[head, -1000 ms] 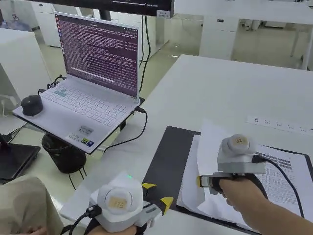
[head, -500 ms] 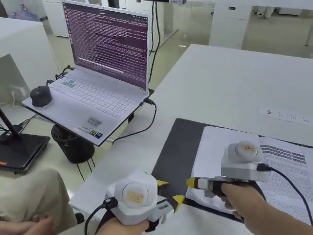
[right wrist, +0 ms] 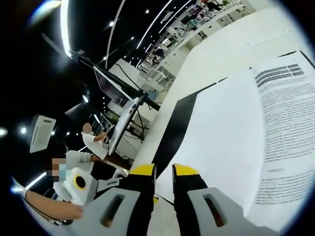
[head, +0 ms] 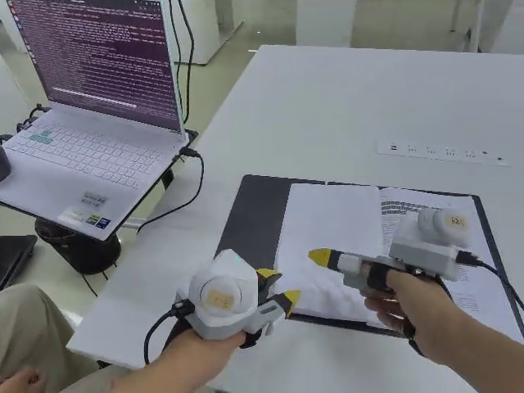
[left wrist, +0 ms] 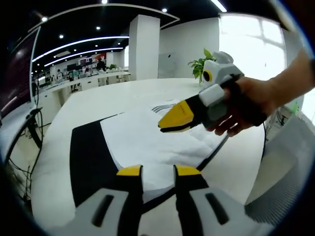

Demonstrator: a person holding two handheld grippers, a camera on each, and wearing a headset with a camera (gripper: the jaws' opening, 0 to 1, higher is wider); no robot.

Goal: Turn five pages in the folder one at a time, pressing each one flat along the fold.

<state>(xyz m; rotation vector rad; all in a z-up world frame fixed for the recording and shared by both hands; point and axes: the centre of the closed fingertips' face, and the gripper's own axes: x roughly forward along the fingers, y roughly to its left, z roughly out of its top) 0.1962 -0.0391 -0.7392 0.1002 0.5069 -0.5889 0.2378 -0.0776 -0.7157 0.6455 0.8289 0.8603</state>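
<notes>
A black folder (head: 254,213) lies open on the white table, with a blank white page (head: 327,221) flat on its left half and a printed page (head: 401,209) to the right. My right gripper (head: 319,257) is shut with nothing in it, its yellow tip low over the blank page's near part; contact cannot be told. In the right gripper view its jaws (right wrist: 163,169) point along the blank page (right wrist: 221,128) toward the folder's black cover (right wrist: 172,132). My left gripper (head: 278,288) stands open at the folder's near left corner, empty. From the left gripper view (left wrist: 158,171) the right gripper (left wrist: 165,123) hangs above the page.
An open laptop (head: 90,106) sits on a stand left of the table, with a black cable (head: 184,192) running down from it. A white power strip (head: 442,151) lies on the table beyond the folder. The table's left edge (head: 164,246) runs close to the folder.
The page that stood lifted at the right gripper has come down flat on the left half. The right gripper has slid low over it. The head camera has swung right.
</notes>
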